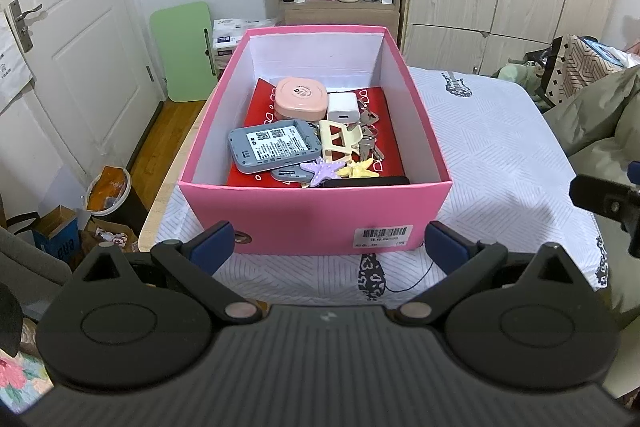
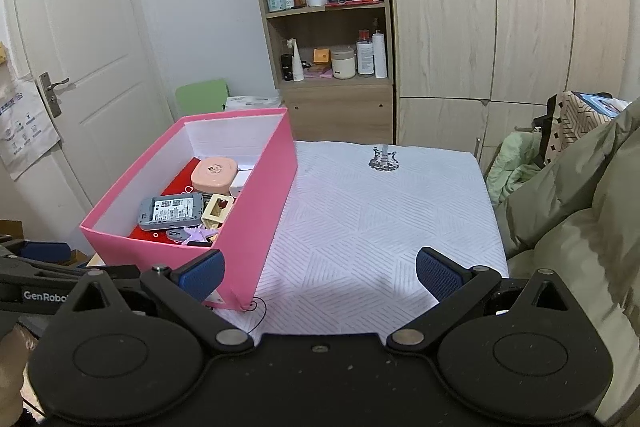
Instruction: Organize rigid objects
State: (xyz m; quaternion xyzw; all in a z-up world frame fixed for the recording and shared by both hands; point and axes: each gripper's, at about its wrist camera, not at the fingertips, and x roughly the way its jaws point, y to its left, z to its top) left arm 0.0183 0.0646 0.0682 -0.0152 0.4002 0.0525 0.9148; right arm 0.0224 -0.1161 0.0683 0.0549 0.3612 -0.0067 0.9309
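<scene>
On the surface (image 1: 492,147) covered with a white patterned cloth, a pink box (image 1: 316,211) is sitting open, close to the left edge, and it is taking up most of the left wrist view. A red sheet (image 1: 384,131) is lining the bottom of the box, and the task's rigid things are lying together on it. A grey device with a printed label (image 1: 274,146) is resting toward the near left of the pile, tilted over a second grey piece. Behind it, a pink rounded case (image 1: 301,98) is sitting near the far wall, with a white charger block (image 1: 343,107) just beside it on the right. A cream hair claw (image 1: 340,141) is lying in the middle, touching a bunch of keys (image 1: 368,131) on its right. A purple starfish (image 1: 320,173) and a yellow starfish (image 1: 358,169) are lying side by side at the near end, next to a dark flat object against the near wall.

The left hand-held gripper (image 1: 330,247) is hovering in front of the box's near wall, its jaws spread wide and carrying nothing. The right hand-held gripper (image 2: 320,273) is hanging over the bare cloth to the right of the box, its jaws also spread wide and empty, with the left blue pad (image 2: 202,275) appearing over the box's near corner.
</scene>
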